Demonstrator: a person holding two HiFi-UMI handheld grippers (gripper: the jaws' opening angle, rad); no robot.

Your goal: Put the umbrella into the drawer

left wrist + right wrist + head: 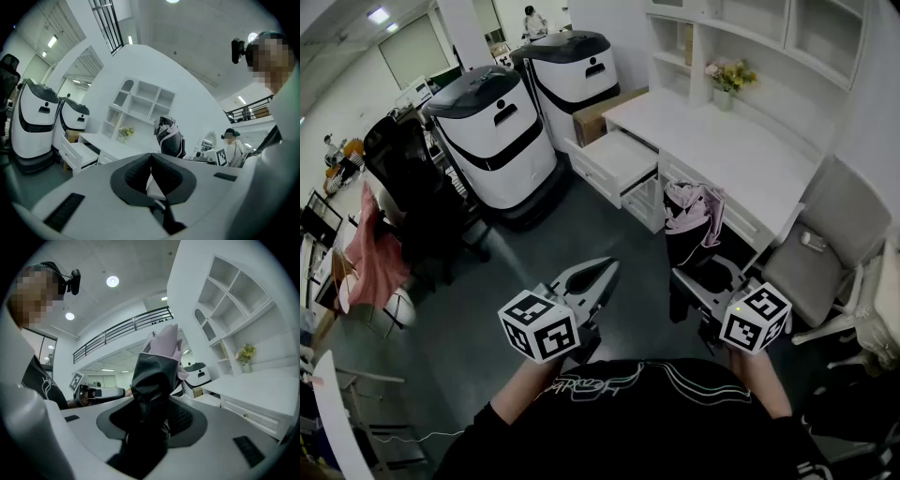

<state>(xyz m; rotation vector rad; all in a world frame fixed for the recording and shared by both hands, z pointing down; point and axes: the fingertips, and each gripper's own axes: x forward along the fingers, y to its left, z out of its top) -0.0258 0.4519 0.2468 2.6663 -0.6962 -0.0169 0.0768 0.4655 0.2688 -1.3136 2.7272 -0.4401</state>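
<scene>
Since the folded umbrella stands roughly upright in my right gripper, whose jaws are clamped on its black lower end with the pink canopy above, I judge it must be tipped over to lie flat before it will fit. The open drawer lies ahead and to the left of it, well apart, pulled out from under the white desk's surface. My left gripper hangs beside, jaws closed on nothing, about as near the drawer.
</scene>
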